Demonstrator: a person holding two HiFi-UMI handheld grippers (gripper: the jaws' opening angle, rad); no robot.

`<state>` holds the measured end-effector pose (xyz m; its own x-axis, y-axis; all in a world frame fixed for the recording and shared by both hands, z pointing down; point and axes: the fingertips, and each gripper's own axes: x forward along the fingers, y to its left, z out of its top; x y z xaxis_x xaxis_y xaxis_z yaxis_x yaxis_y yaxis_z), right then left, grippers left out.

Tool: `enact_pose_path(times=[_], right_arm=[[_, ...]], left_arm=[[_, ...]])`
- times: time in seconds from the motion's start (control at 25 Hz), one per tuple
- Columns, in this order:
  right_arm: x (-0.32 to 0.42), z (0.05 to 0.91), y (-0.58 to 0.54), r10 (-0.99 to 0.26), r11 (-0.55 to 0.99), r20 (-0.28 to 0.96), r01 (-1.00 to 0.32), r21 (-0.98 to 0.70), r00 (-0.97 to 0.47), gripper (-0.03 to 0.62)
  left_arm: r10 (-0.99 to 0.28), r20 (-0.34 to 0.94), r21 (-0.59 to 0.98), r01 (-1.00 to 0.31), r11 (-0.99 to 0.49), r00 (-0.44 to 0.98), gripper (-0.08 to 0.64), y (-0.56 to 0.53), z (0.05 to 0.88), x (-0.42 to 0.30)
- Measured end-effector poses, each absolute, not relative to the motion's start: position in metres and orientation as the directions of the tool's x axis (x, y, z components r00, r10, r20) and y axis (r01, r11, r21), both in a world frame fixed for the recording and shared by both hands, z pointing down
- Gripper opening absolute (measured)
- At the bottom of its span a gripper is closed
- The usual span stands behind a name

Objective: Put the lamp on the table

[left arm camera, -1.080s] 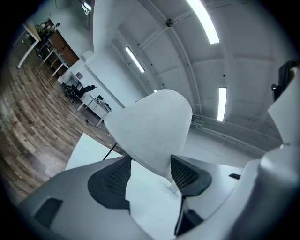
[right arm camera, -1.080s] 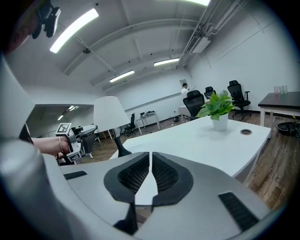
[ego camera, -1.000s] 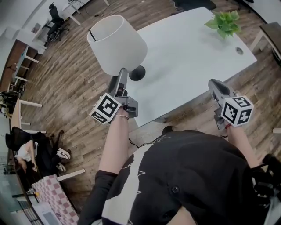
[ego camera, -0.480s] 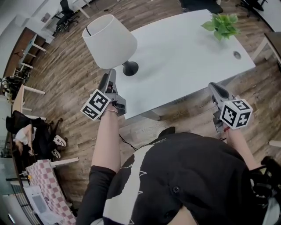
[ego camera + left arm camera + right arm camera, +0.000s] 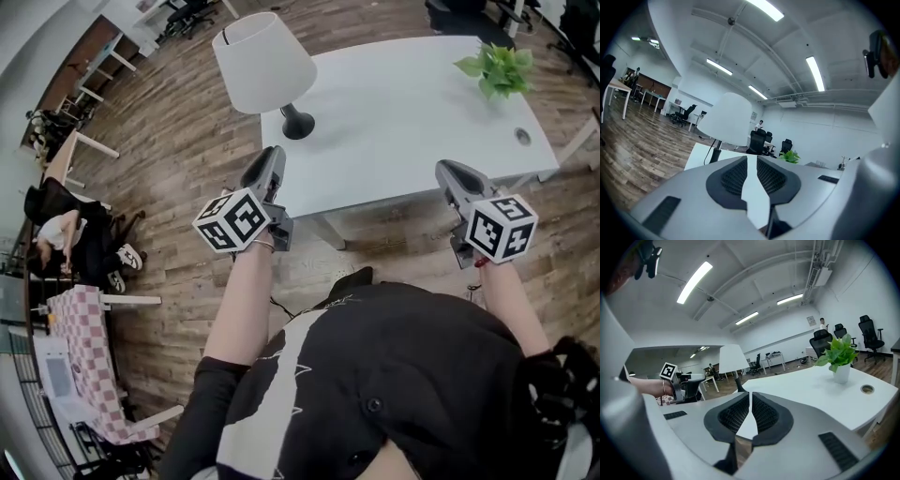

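While one lamp (image 5: pixel 264 61) stands on one table (image 5: pixel 412 112) | left gripper (image 5: pixel 751 159) just closing, empty | right gripper (image 5: pixel 750 397) pressed together

Lamp (image 5: pixel 730 119) base hidden behind left tongs (image 5: pixel 752 161), distant person (image 5: pixel 761 123) tiny

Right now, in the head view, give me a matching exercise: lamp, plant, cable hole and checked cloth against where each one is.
Things:
1 lamp
2 plant
3 cable hole
4 checked cloth

Places:
A far right of the table
B off the table, far left of the view
C table's left edge
D table's right side, nearer than the plant

Pairs: 1-C, 2-A, 3-D, 4-B
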<state>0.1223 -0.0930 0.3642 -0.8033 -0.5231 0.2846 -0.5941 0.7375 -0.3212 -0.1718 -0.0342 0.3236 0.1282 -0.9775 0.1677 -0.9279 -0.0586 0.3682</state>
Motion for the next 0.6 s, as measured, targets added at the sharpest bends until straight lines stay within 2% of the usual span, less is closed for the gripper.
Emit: enact_pose_path(times=[0.32, 0.6], right_arm=[[0.085, 0.349, -0.065, -0.388, 0.847, 0.231, -0.444, -0.292, -0.892, 0.032], [0.069, 0.356, -0.041, -0.324, 0.857, 0.218, -0.383, -0.345, -0.921, 0.031]], left_arm=[[-0.980, 0.137, 0.342, -0.935, -0.090, 0.144, 0.050, 0.010, 0.324, -0.109], [-0.980, 0.147, 0.318, -0.945, -0.079, 0.131, 0.037, 0.041, 0.347, -0.059]])
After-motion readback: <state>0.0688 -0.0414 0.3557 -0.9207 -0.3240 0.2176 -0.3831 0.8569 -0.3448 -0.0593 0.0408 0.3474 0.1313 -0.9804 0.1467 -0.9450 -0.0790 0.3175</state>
